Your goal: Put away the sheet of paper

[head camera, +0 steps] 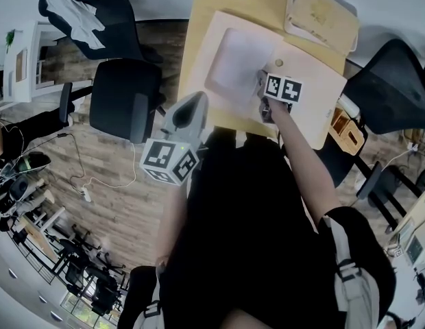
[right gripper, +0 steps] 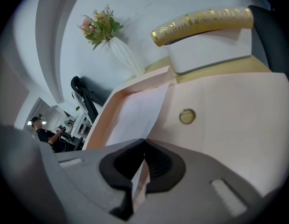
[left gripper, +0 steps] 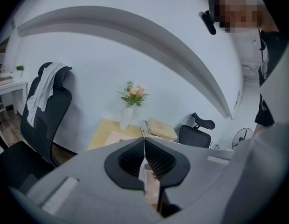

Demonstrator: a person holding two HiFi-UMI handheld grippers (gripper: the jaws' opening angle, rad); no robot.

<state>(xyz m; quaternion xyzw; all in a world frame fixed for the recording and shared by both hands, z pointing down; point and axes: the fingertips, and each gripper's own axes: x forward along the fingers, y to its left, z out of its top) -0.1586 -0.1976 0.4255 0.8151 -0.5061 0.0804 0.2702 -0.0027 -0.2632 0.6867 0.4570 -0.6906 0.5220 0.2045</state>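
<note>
A white sheet of paper (head camera: 240,64) (right gripper: 135,115) lies inside an open pale pink folder (head camera: 315,101) (right gripper: 228,120) on the wooden desk (head camera: 199,19). The folder's flap carries a round brass snap (right gripper: 187,116). My right gripper (head camera: 264,91) (right gripper: 144,141) is shut on the flap's edge, right where it overlaps the sheet's corner. Whether the sheet is pinched as well is unclear. My left gripper (head camera: 197,100) (left gripper: 144,139) hangs in the air off the desk's near left edge. Its jaws are shut and hold nothing.
A vase of flowers (left gripper: 128,113) (right gripper: 126,55) and a white-and-gold box (head camera: 322,16) (right gripper: 209,36) stand at the desk's far side. Black office chairs (head camera: 127,105) (head camera: 391,94) flank the desk. A small wooden item (head camera: 346,129) lies at the right edge.
</note>
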